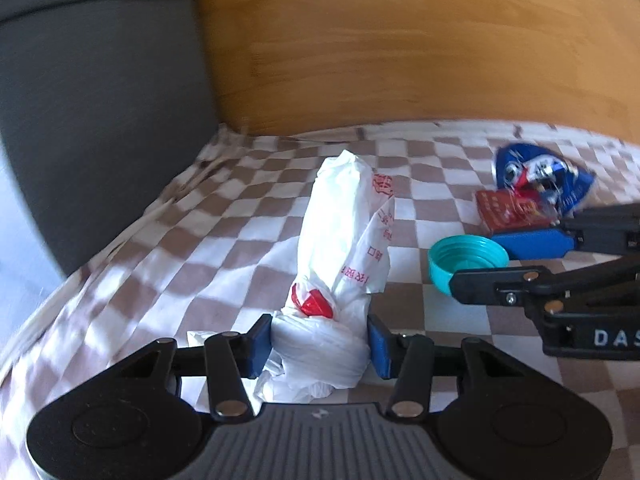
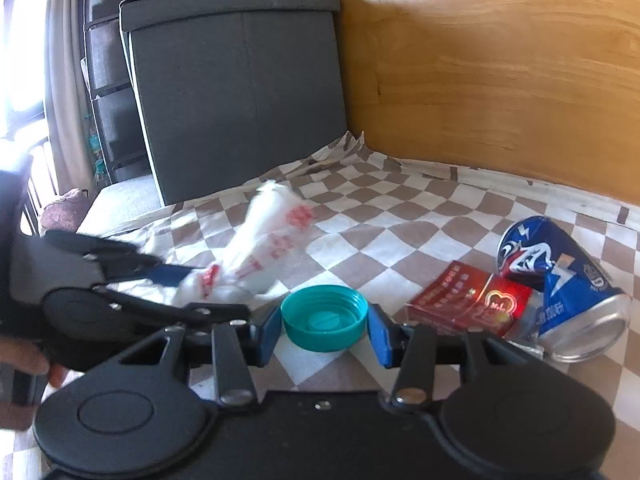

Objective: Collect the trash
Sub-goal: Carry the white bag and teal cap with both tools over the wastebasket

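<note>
1. The left claw (image 1: pixel 320 346) is clenched on the knotted white plastic bag (image 1: pixel 344 240), which rests on the checkered surface (image 1: pixel 208 248).
2. The right claw (image 2: pixel 324 334) grips the teal cap (image 2: pixel 324 322) between its pads.
3. Right of the cap lie a red packet (image 2: pixel 468 304) and a crushed blue can (image 2: pixel 560 288), touching.

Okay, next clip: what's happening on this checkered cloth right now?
A person with two handheld grippers is picking up litter. The left gripper has its fingers closed on a knotted white plastic bag. The right gripper has its fingers either side of a teal bottle cap, apparently touching it. A red packet and a crushed blue can lie untouched on the checkered cloth.
</note>
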The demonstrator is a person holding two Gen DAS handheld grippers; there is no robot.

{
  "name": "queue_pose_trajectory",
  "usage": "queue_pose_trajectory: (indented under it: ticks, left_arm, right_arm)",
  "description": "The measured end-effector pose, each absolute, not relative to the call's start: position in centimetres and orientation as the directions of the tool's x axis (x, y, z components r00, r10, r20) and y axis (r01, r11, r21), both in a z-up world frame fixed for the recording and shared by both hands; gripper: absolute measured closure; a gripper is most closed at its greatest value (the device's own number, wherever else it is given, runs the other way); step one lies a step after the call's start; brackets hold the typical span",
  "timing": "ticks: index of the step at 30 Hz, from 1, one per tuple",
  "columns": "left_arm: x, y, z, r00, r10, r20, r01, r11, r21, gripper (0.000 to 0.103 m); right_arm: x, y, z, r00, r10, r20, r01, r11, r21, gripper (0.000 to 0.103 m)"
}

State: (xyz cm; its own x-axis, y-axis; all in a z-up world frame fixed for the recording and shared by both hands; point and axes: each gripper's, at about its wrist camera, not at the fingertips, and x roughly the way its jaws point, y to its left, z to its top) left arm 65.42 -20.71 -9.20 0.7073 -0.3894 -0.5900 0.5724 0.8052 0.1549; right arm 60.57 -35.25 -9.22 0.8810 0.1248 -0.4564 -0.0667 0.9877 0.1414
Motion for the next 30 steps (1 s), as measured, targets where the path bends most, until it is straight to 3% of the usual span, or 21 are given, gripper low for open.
queue_pose_trajectory:
  ticks: [11, 30]
  left_arm:
    - [60.4, -16.2, -7.3, 0.794, -0.358, -0.491, 0.446, 0.892, 0.071, 0.053]
    - [50.3, -11.7, -3.9, 0.823, -0.355, -0.444, 0.38, 0.924, -0.035, 0.053]
  right_arm:
    - [59.0, -34.4, -8.9, 0.892, 0.085, -0.444, -0.055, 0.995, 0.08, 0.055]
    - [49.4, -31.5, -4.7, 0.893, 0.066, -0.445, -0.042, 0.997, 0.064, 0.055]
